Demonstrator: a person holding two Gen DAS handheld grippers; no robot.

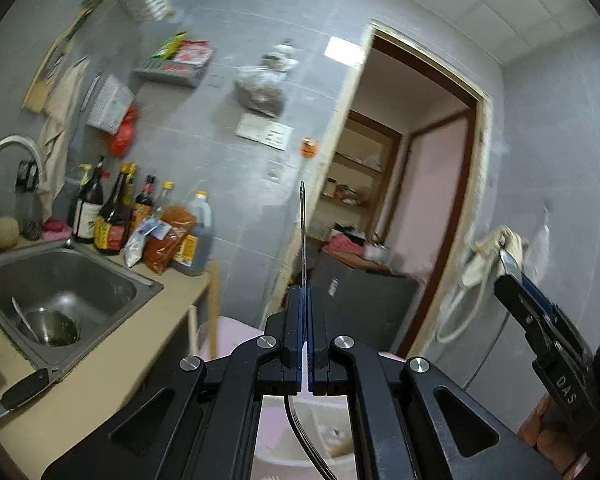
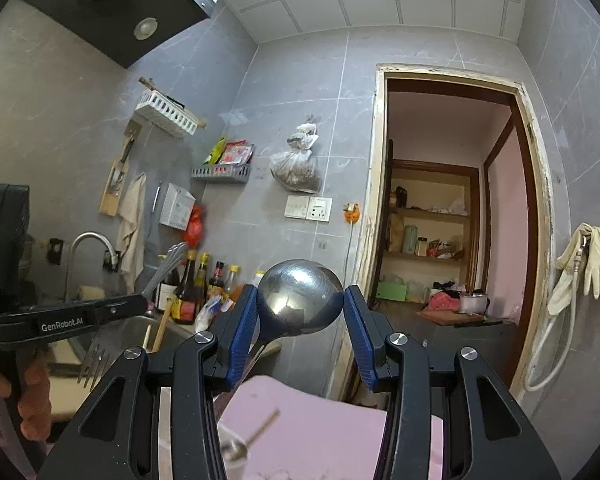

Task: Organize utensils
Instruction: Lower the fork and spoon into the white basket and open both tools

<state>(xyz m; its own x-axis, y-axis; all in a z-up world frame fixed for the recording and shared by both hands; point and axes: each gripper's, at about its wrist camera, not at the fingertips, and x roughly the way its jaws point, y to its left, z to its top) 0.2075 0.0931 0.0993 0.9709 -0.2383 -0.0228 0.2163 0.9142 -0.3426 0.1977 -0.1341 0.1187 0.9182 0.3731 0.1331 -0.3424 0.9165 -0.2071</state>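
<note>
My left gripper (image 1: 304, 294) is shut on a metal fork (image 1: 303, 236), seen edge-on, handle rising past the fingertips. In the right wrist view that gripper (image 2: 138, 304) is at the left, with the fork's tines (image 2: 94, 364) hanging below and its handle (image 2: 164, 268) sticking up. My right gripper (image 2: 300, 300) holds a large steel spoon (image 2: 300, 300) by the bowl between its blue pads, held up in the air. The right gripper also shows at the right edge of the left wrist view (image 1: 512, 268).
A steel sink (image 1: 60, 280) with a bowl and utensil in it sits at the left, a knife (image 1: 20, 392) on its counter edge. Sauce bottles (image 1: 112, 212) stand behind. A pink bin (image 2: 320, 432) with a cup and a small spoon (image 2: 252, 436) lies below. A doorway (image 2: 452, 232) is ahead.
</note>
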